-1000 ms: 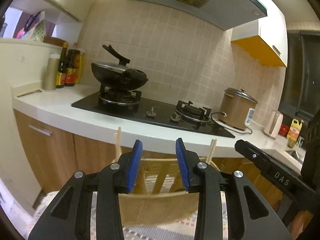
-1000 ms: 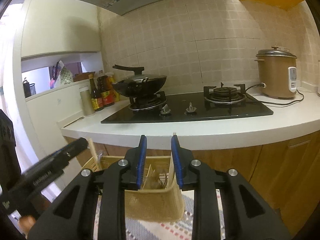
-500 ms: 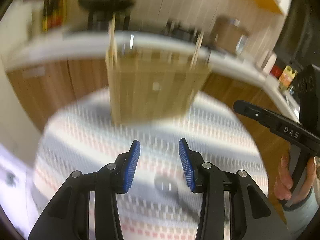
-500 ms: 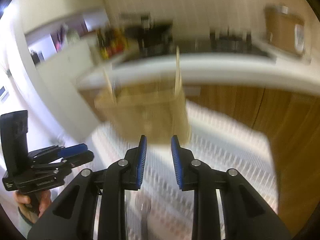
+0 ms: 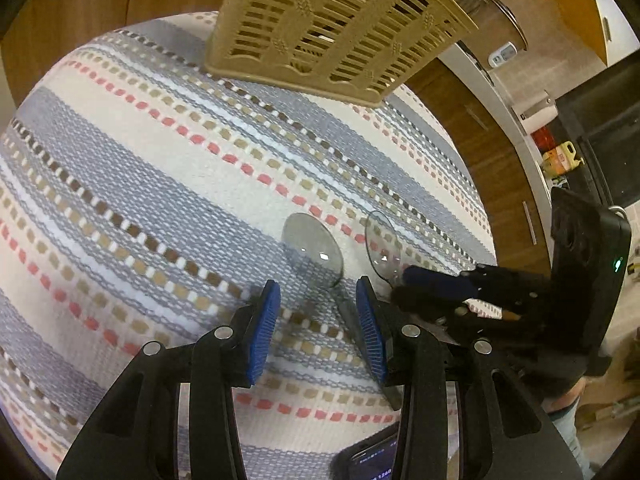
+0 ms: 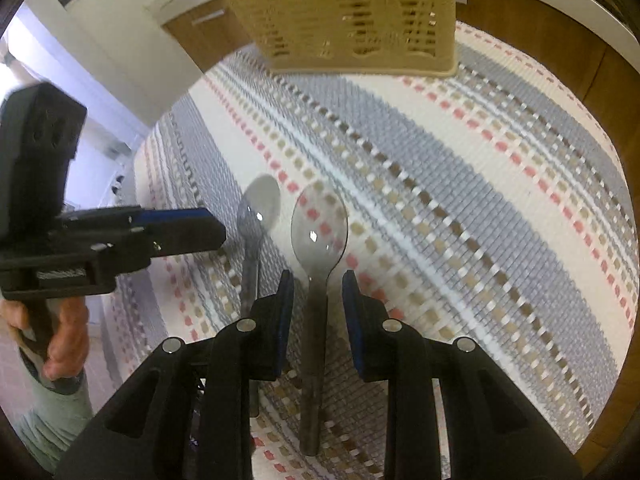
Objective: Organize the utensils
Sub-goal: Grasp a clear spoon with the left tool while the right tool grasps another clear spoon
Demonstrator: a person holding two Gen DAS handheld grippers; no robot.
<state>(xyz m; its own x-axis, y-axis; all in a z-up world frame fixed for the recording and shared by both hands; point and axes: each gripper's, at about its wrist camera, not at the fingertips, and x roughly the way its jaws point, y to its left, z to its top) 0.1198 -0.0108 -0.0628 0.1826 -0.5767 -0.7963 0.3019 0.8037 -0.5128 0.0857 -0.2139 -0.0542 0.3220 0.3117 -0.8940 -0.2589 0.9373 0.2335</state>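
Spoon [image 6: 316, 236] between right gripper [image 6: 318, 300] jaws, seemingly untouched

Basket [image 6: 352, 16] top cropped; phone [image 5: 368, 460] too

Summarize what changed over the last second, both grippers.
Both grippers tipped down from the stove to the striped cloth. The right gripper now straddles one spoon; the left gripper reached the other spoon, jaws opening slightly. Nothing gripped. Basket unmoved.

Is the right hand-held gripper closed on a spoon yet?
No, open: the right hand-held gripper straddles the spoon handle with gaps on both sides, spoon flat on the cloth.
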